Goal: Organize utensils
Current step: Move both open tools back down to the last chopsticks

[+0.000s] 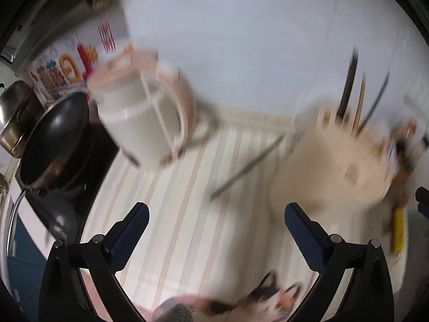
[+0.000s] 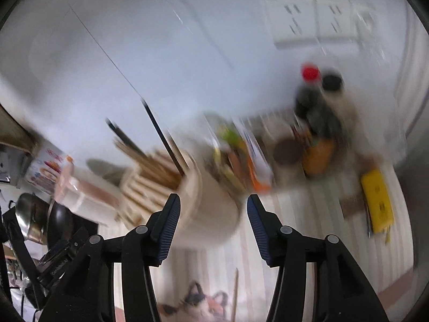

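Note:
Both views are motion-blurred. A cream utensil holder [image 1: 335,161] with several chopsticks [image 1: 348,91] standing in it sits on the striped mat [image 1: 174,201]; it also shows in the right wrist view [image 2: 198,204] with chopsticks [image 2: 161,134]. Loose chopsticks [image 1: 246,166] lie on the mat left of the holder. My left gripper [image 1: 215,214] is open and empty above the mat. My right gripper [image 2: 211,206] is open and empty, just in front of the holder. One chopstick [image 2: 236,292] lies on the mat below the right gripper.
A white and pink kettle-like jug [image 1: 144,112] and a dark wok [image 1: 56,139] on a stove stand at the left. Bottles [image 2: 316,112], packets [image 2: 236,155] and a yellow box [image 2: 376,201] crowd the right. A cat-print cloth [image 1: 268,300] lies near me.

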A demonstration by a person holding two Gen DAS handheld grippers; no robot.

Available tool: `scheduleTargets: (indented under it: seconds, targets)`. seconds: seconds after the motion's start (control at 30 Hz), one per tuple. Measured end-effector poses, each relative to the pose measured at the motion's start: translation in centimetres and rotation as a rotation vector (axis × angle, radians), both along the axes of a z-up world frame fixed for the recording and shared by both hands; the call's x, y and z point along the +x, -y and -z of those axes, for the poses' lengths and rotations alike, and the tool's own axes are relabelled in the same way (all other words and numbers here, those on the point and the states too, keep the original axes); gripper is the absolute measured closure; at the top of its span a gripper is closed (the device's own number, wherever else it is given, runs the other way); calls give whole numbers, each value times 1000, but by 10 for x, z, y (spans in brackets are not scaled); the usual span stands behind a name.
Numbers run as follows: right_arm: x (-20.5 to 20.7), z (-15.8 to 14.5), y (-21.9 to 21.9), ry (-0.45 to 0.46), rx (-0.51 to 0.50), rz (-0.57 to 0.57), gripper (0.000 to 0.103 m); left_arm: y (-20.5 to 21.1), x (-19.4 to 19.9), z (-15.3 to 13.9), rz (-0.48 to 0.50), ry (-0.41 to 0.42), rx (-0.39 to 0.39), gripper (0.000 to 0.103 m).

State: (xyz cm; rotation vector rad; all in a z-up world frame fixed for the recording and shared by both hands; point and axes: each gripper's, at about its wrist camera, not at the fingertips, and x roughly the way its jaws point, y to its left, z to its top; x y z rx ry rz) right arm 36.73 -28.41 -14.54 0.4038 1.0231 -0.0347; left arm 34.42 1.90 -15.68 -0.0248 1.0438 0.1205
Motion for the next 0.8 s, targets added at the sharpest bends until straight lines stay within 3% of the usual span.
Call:
scheduleTargets:
  seconds: [0.1, 0.23, 0.47, 0.6, 0.7, 0.73, 0.77, 0.8]
  targets:
    - [-21, 49, 10, -117, 2, 30, 49, 11, -17, 38, 24, -87, 27, 0]
    - [-55, 113, 39, -271, -33, 106, 49, 56, -37, 92, 128, -233, 30, 0]
    - [-89, 172, 91, -442, -140, 185, 49, 131, -58, 147, 302, -390, -60, 4]
    - [-99, 197, 105, -500, -162, 161, 49, 160, -63, 168, 357, -457, -67, 43]
    - [-102, 213, 104, -529, -180, 118, 51, 174, -63, 172, 378, -437, -11, 72]
    - [-103, 216, 103, -516, -163, 103, 58, 178, -62, 171, 392, -419, 12, 77]
    - [-103, 218, 102, -520, -159, 88, 77, 179, -60, 170, 398, -408, 14, 93]
    - [-104, 221, 99, -536, -168, 76, 88, 180, -60, 169, 396, -404, 17, 98]
